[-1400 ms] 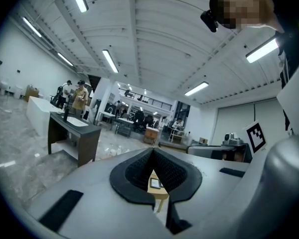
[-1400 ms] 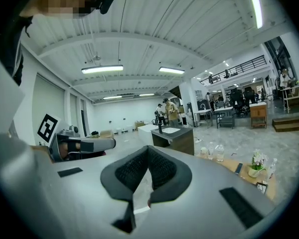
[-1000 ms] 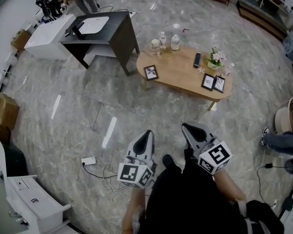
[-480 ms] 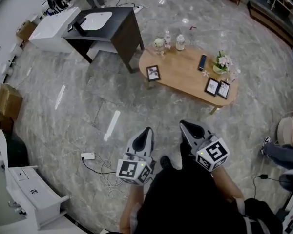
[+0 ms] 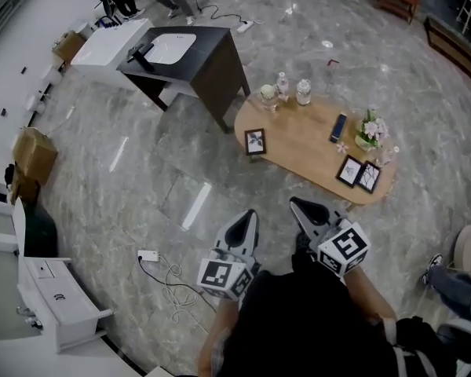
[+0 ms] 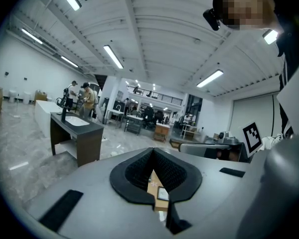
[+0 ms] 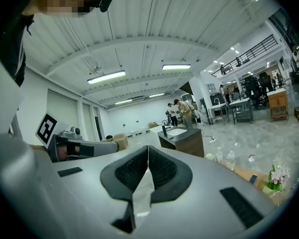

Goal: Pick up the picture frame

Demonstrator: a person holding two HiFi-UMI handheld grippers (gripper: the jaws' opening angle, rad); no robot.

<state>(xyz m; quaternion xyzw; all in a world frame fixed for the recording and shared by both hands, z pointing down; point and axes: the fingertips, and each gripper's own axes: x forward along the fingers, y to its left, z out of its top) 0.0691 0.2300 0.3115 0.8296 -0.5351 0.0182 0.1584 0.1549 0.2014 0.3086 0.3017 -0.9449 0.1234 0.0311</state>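
Note:
Three small black picture frames stand on an oval wooden table (image 5: 298, 144): one frame (image 5: 255, 141) at its near-left end, and a pair (image 5: 349, 171) (image 5: 369, 177) at its near-right edge. My left gripper (image 5: 250, 214) and right gripper (image 5: 296, 204) are held side by side over the floor, short of the table, both pointing toward it. Both are shut with nothing in them. In the left gripper view the jaws (image 6: 152, 150) meet, and a frame (image 6: 162, 194) on the table shows through the notch below them. The right gripper (image 7: 148, 147) is likewise shut and empty.
On the table are water bottles (image 5: 282, 85), a cup (image 5: 267, 94), a remote (image 5: 337, 126) and a flower pot (image 5: 369, 129). A dark desk with a white sink (image 5: 184, 53) stands left of the table. A power strip and cable (image 5: 149, 256) lie on the floor at my left.
The table has drawn nearer and slid lower and to the right in the head view as I walk toward it. Both grippers came forward with me and stayed shut.

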